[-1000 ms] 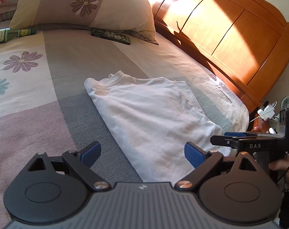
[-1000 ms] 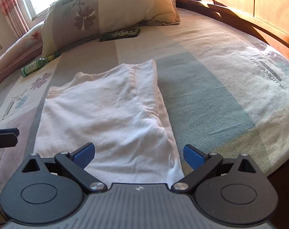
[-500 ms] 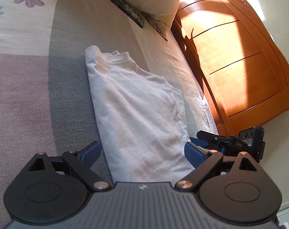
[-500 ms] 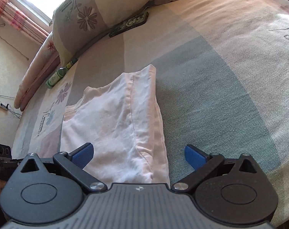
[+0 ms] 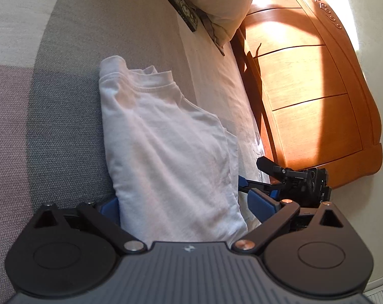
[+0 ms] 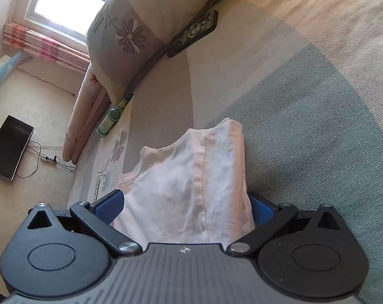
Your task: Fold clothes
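Both grippers have lowered onto the shirt.

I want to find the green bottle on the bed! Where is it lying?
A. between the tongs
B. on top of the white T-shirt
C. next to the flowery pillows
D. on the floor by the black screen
C: in the right wrist view the green glass bottle lies on the striped bed sheet against the flowery pillows, away from the white cotton T-shirt.

Sunlit wooden headboard, bright window, beige floor
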Tool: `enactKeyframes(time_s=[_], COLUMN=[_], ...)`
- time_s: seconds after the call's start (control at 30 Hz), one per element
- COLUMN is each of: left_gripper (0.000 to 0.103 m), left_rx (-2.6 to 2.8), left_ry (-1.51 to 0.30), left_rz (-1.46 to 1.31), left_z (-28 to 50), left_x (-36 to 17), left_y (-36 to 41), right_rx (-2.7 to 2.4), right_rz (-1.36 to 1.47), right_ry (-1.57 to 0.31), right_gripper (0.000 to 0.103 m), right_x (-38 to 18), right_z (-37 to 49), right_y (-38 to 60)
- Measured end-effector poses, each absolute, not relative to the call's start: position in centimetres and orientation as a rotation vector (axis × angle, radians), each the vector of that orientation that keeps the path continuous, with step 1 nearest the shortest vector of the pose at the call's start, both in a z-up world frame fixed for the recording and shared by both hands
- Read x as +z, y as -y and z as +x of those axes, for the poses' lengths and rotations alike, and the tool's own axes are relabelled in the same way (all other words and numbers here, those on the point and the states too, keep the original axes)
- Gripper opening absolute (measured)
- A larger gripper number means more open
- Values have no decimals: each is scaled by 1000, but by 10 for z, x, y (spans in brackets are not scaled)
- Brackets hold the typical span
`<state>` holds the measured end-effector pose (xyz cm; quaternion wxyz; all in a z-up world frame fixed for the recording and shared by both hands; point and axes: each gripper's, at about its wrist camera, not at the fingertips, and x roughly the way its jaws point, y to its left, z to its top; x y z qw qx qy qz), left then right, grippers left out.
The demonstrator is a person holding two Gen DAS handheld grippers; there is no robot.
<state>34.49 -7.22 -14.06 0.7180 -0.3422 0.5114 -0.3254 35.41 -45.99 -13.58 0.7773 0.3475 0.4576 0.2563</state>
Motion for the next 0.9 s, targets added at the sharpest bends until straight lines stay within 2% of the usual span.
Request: enactKeyframes(time_s=[0.33, 0.53, 0.9], left_gripper=[99, 101, 102], left_rx=[-782, -756, -824], left_ry=[-1155, -1088, -1137], left_rz=[-733, -769, -699], left_z=[325, 341, 333], left_x=[-141, -145, -141], left_y=[68, 85, 91], right_rx=[638, 620, 652], right_rz=[738, 794, 725], right_ry=[-1069, -1026, -1023], right_gripper=[103, 103, 103], right_x=[-137, -143, -144], right_z=[303, 318, 301], right_y=[458, 452, 438])
